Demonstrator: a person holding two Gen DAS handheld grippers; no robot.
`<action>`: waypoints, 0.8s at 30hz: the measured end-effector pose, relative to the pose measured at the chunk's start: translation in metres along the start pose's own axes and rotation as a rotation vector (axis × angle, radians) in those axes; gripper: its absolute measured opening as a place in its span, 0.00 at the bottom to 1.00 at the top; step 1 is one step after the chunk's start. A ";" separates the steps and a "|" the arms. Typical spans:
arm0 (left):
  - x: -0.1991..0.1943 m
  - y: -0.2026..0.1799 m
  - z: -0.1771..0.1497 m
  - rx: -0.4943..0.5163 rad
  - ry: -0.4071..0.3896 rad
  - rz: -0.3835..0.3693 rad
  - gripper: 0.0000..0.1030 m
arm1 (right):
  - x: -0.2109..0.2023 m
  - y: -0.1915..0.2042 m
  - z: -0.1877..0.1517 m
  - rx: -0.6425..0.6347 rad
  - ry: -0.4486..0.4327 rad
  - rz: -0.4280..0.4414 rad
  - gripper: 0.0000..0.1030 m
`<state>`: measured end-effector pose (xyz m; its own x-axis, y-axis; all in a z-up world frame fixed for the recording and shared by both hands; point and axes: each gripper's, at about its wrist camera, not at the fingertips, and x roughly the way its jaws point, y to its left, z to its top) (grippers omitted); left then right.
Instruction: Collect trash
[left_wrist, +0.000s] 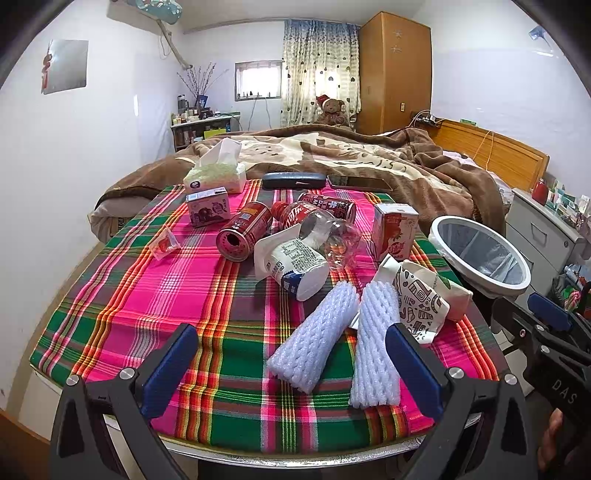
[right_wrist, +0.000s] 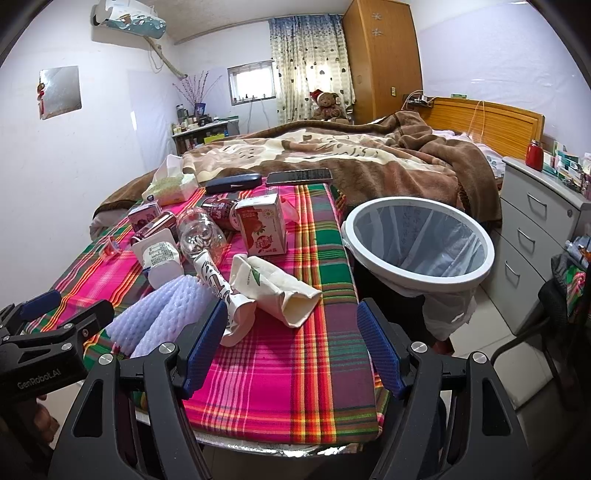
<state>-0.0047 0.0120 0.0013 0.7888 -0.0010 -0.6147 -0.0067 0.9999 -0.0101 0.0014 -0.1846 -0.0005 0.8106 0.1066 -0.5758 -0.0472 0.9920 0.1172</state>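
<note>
Trash lies on a plaid-covered table (left_wrist: 155, 295): two white foam fruit nets (left_wrist: 314, 336), crumpled paper cups (left_wrist: 421, 302), a milk pouch (left_wrist: 295, 262), a clear plastic bottle (left_wrist: 332, 236), red cans (left_wrist: 243, 230) and drink cartons (left_wrist: 393, 230). A white-rimmed trash bin (left_wrist: 480, 251) with a liner stands off the table's right edge; it also shows in the right wrist view (right_wrist: 417, 240). My left gripper (left_wrist: 291, 369) is open and empty, above the near table edge, with the foam nets between its fingers. My right gripper (right_wrist: 291, 347) is open and empty, just before the paper cups (right_wrist: 273, 288).
A tissue box (left_wrist: 216, 173), a glasses case (left_wrist: 293, 181) and a phone (left_wrist: 358, 181) lie at the table's far edge. A bed with a brown blanket (left_wrist: 351, 147) is behind. A grey drawer cabinet (right_wrist: 535, 229) stands right of the bin.
</note>
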 end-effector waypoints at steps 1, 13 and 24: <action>0.000 0.001 0.000 0.000 0.000 0.001 1.00 | 0.000 0.000 0.000 0.001 -0.001 0.000 0.72; -0.003 0.001 0.002 0.003 -0.007 0.004 1.00 | -0.001 -0.001 0.001 0.001 -0.004 0.001 0.72; -0.004 0.002 0.003 0.004 -0.009 0.005 1.00 | -0.001 0.000 0.001 -0.002 -0.004 0.001 0.72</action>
<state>-0.0063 0.0135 0.0060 0.7943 0.0038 -0.6076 -0.0077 1.0000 -0.0038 0.0011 -0.1850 0.0007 0.8131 0.1074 -0.5722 -0.0490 0.9920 0.1166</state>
